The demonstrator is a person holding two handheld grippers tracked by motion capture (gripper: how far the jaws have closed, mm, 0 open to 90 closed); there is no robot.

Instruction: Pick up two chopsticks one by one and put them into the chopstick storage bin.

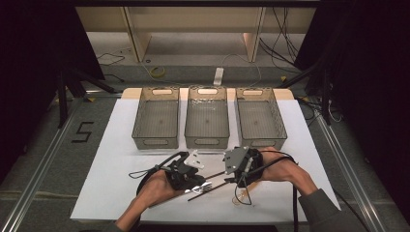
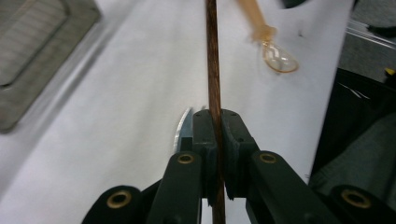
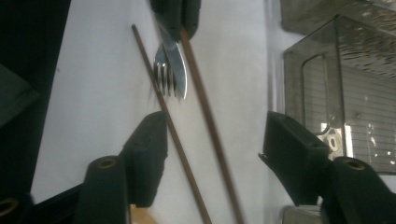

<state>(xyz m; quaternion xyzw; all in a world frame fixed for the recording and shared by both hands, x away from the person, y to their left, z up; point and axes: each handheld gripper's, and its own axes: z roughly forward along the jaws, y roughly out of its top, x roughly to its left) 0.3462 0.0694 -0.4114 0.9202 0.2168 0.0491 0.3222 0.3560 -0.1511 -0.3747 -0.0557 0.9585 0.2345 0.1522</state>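
Left gripper (image 2: 215, 122), at the lower middle of its own view, is clamped on a brown chopstick (image 2: 213, 70) together with what looks like a knife blade (image 2: 183, 130) pinched at the left pad; the stick runs straight up the frame from between the closed jaws. In the right gripper view the same bundle hangs from the top middle of the frame: a fork (image 3: 164, 74) and the knife sit against the held stick, while a second chopstick (image 3: 159, 105) lies apart, slanting from upper left to bottom centre. Right gripper (image 3: 212, 154) stands open across the bottom of that view, both sticks passing between its pads with nothing pressed. In the high view both grippers meet at lower centre of the white table (image 1: 121, 145), just below three empty bins (image 1: 207, 118) in a row; a clear spoon (image 1: 241, 197) lies just below the right hand. Judgement: the cutlery is being gathered for sorting. Advised: close the right jaws squarely on the loose stick alone, clear of the fork tines, and keep the left grip firm, since the blade is held only at the pad edge and may slip.
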